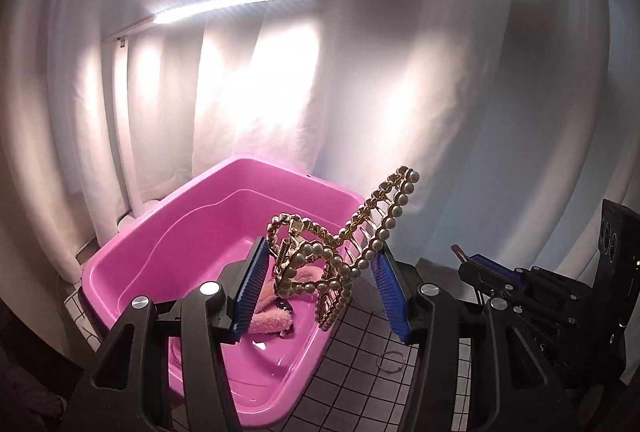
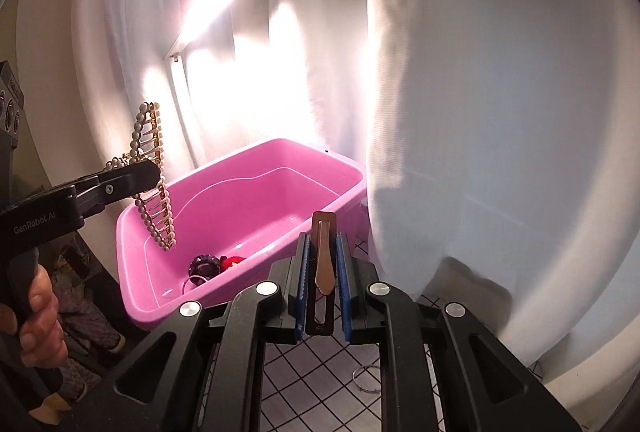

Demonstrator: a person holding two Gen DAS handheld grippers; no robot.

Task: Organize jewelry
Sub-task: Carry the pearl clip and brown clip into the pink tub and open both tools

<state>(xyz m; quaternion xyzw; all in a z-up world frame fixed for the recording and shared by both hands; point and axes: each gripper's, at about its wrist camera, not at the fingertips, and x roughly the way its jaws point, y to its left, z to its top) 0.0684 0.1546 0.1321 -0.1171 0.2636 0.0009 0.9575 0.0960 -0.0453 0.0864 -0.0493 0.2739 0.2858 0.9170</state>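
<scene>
1. Carrying two hair pieces toward the pink bin point(image 1: 208, 200) at once, looks like. The left gripper point(image 1: 320, 272) has its jaws about half open and clamped on a big gold pearl claw clip point(image 1: 344, 248), which sits between the blue pads point(image 1: 252, 288) and sticks up past them, hanging over the bin's near-right rim.
2. The right gripper point(image 2: 323, 272) is squeezed almost fully closed on a slim brown flat hair clip point(image 2: 323, 252), held upright, just in front of the bin's right end.
3. Already inside the bin: a fluffy pink clip point(image 1: 276, 316), plus a dark purple scrunchie-type thing point(image 2: 205, 264) and something red point(image 2: 232, 261) near the front wall.
4. A thin metal ring point(image 1: 391, 359) lies out on the grid-pattern mat point(image 1: 360, 352), near the bin's front corner.
5. My read: this is the drop-off step. Next move needs each gripper brought fully over the bin's open top, lowered a bit, then opened. The claw clip's teeth could snag a pad, so release it cleanly.
</scene>
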